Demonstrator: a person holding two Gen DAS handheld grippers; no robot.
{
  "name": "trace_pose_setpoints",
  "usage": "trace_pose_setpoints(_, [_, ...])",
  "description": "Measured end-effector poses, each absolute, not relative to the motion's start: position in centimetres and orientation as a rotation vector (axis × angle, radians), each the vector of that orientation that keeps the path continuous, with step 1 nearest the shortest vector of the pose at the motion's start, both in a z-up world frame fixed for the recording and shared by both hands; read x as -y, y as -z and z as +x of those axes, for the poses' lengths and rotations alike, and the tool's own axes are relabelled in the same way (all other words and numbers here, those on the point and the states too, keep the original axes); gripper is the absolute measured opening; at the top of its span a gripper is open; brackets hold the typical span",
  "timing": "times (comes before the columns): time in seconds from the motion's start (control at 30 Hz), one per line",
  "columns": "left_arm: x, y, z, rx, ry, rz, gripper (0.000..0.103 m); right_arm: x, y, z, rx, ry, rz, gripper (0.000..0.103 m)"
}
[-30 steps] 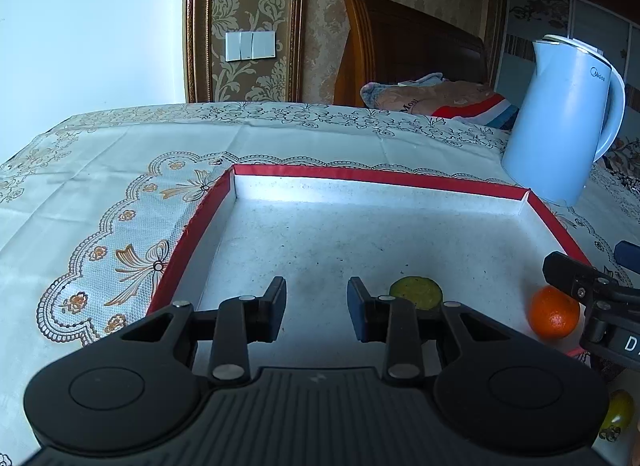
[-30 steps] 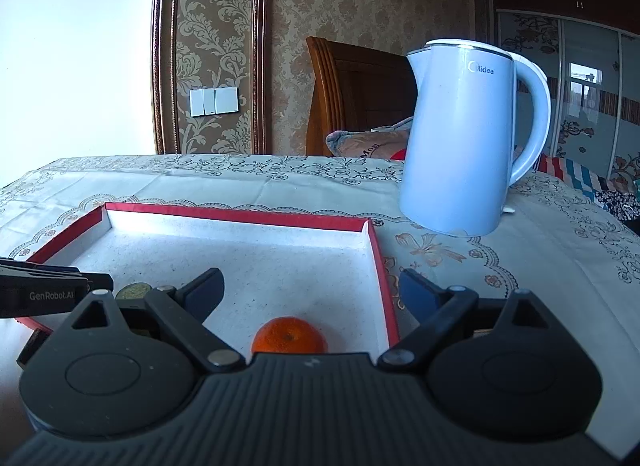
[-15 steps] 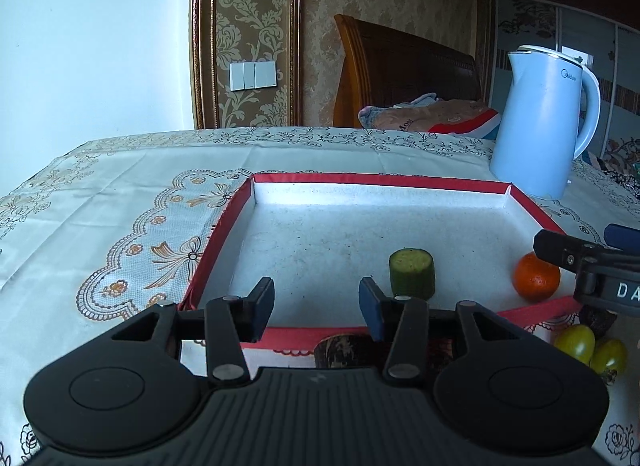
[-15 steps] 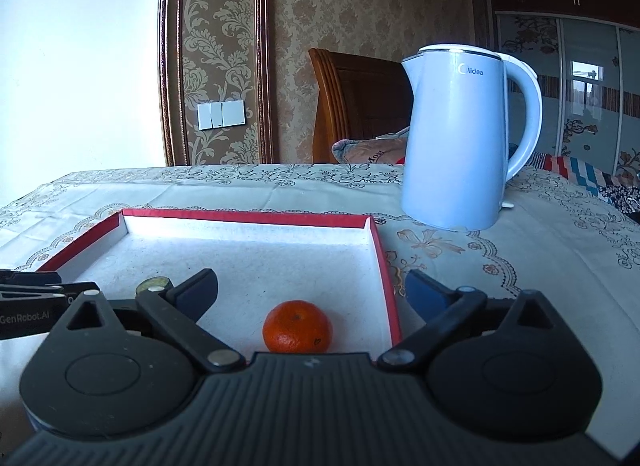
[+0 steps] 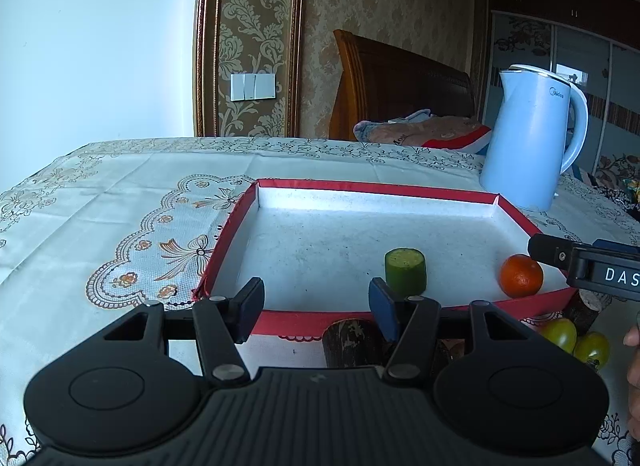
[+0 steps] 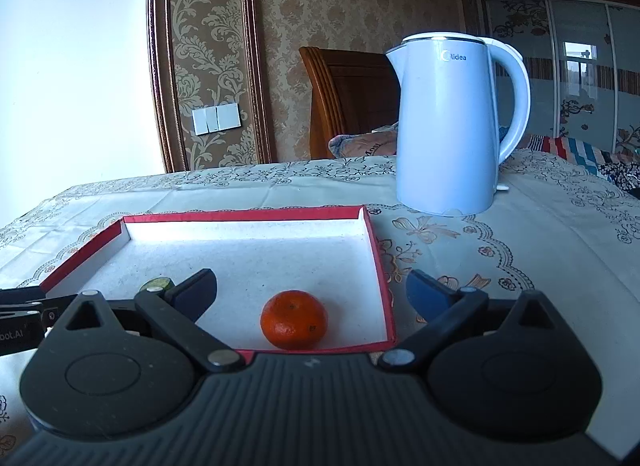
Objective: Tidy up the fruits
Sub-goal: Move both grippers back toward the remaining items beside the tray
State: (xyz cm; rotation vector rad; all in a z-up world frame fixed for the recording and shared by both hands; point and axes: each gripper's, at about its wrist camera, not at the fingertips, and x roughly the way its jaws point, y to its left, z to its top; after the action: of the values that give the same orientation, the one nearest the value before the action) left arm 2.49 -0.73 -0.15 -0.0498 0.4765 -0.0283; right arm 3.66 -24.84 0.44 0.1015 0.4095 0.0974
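Observation:
A red-rimmed tray (image 5: pixel 360 185) with a white floor lies on the tablecloth. Inside it stand a green cucumber chunk (image 5: pixel 405 269) and a tangerine (image 5: pixel 521 276) near the front rim. My left gripper (image 5: pixel 316 308) hovers just short of the tray's front rim, jaws opening, nothing between them. In the right wrist view the tangerine (image 6: pixel 294 319) lies in the tray (image 6: pixel 376 250), just ahead of my right gripper (image 6: pixel 310 292), which stands wide open and apart from it. Two green-yellow tomatoes (image 5: pixel 560 334) and dark cylindrical pieces (image 5: pixel 350 342) lie outside the tray's front.
A pale blue electric kettle (image 6: pixel 448 125) stands behind the tray's right corner. A wooden chair back (image 5: pixel 400 85) with a cloth bundle is beyond the table's far edge. A hand (image 5: pixel 634 366) shows at the right edge. Patterned tablecloth stretches to the left of the tray.
The left gripper drew back from over the tray floor to in front of its rim and its jaws widened, leaving the cucumber chunk standing. The right gripper backed off slightly from the tangerine.

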Motion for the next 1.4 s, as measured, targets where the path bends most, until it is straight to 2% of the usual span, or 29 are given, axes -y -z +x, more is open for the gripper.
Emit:
trace_pose_setpoints(0.47, [-1.1, 0.3, 0.6, -0.486, 0.061, -0.12, 0.058, 25.5, -0.6, 1.5, -0.378, -0.095, 0.119, 0.103])
trace_pose_setpoints(0.5, [-1.1, 0.3, 0.5, -0.483, 0.069, -0.121, 0.058, 25.5, -0.6, 1.4, -0.375, -0.092, 0.116, 0.103])
trace_pose_setpoints(0.6, [-1.0, 0.3, 0.5, -0.489, 0.091, -0.127, 0.069, 25.5, -0.6, 1.2, -0.383, -0.08, 0.107, 0.103])
trace_pose_setpoints(1.3, [0.0, 1.2, 1.6, -0.567, 0.096, -0.068, 0.069, 28.3, 0.0, -1.3, -0.407, -0.047, 0.193, 0.103])
trace_pose_setpoints(1.4, [-0.4, 1.3, 1.8, -0.579, 0.084, -0.075, 0.074, 29.4, 0.5, -2.1, -0.415, -0.046, 0.249, 0.103])
